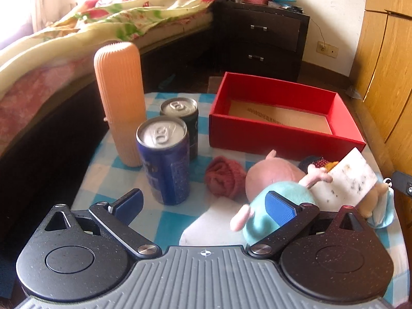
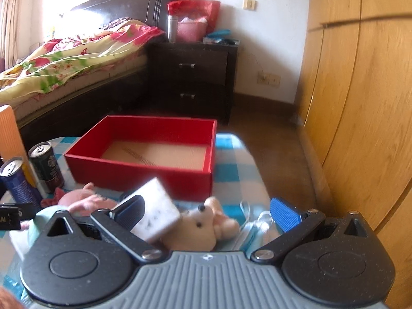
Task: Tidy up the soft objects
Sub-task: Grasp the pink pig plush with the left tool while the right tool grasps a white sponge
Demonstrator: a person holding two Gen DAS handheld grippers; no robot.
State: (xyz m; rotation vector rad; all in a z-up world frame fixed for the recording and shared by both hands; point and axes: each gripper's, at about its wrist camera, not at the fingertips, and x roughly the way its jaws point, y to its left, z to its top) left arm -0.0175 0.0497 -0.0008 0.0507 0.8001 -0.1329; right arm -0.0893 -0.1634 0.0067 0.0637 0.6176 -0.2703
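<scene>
A pig plush (image 1: 273,177) with a pink head and teal body lies on the checked cloth, right against the right finger of my open left gripper (image 1: 204,207). A red knitted piece (image 1: 224,177) lies just left of the pig. A white speckled sponge (image 1: 347,180) leans tilted on the toys. In the right wrist view the sponge (image 2: 157,211) sits by the left finger of my open right gripper (image 2: 207,211), and a beige bear plush (image 2: 203,224) lies between the fingers, not gripped. A light blue face mask (image 2: 255,229) lies to its right. The red box (image 2: 144,154) stands open behind.
A blue can (image 1: 164,159), a dark can (image 1: 180,123) and a tall orange ribbed case (image 1: 121,103) stand at the left of the table. The red box (image 1: 283,118) sits at the back right. A bed, a dark nightstand (image 2: 193,77) and wooden wardrobe doors (image 2: 360,103) surround the table.
</scene>
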